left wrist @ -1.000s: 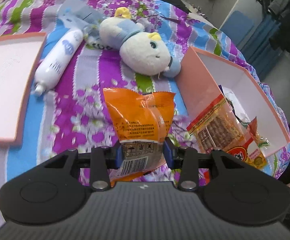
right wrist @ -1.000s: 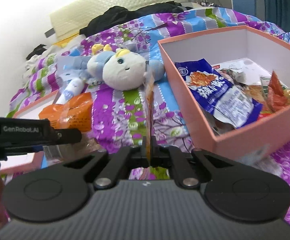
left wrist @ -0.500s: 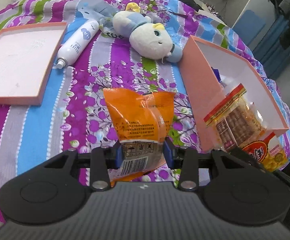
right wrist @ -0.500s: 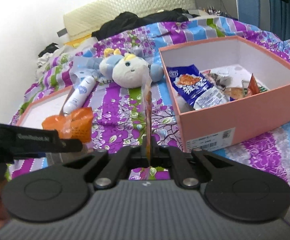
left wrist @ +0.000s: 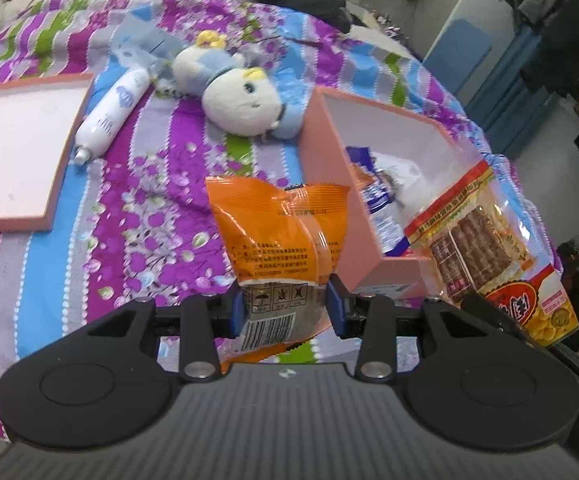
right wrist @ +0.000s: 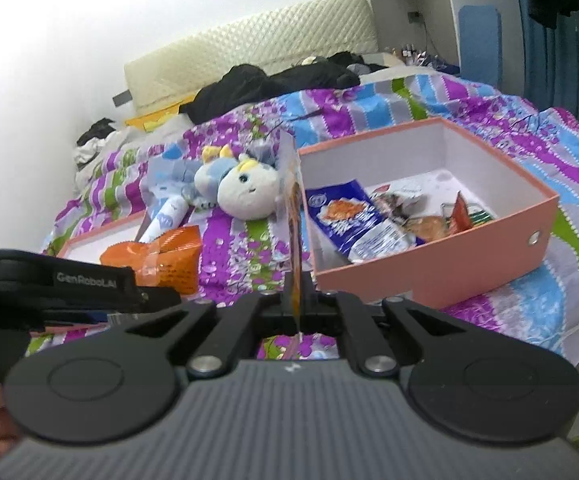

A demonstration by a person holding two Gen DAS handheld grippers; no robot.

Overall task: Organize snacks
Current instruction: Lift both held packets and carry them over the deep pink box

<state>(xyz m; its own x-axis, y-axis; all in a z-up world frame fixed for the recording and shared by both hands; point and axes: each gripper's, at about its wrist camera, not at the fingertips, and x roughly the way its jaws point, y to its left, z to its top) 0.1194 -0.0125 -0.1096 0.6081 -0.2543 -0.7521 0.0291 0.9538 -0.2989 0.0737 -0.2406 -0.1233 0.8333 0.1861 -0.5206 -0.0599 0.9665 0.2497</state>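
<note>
Bedspread (left wrist: 137,208) in purple, blue and green stripes lies under everything, and the pink box (left wrist: 329,184) serves as the landmark. Far left of the box lies its shallow pink lid (left wrist: 21,152), open side up. Between lid and box rests a white spray bottle (left wrist: 109,120) on its side, and just beside the box's left wall sits a white and blue plush toy (left wrist: 245,100), close against that wall.

Left claw (left wrist: 285,308) is clamped on the lower end of an orange snack bag (left wrist: 277,236), blue pads pressing both sides near the barcode; the bag hangs in the air left of the box's near corner. Inside the box lies a blue snack packet (right wrist: 349,216) with several other wrappers (right wrist: 429,216) beside it.

Right claw (right wrist: 297,304) is pinched together on the thin edge of a clear cracker packet (left wrist: 485,252) with red and yellow print, held upright over the box's near left corner. In the right wrist view that packet (right wrist: 294,216) shows edge-on.
</note>
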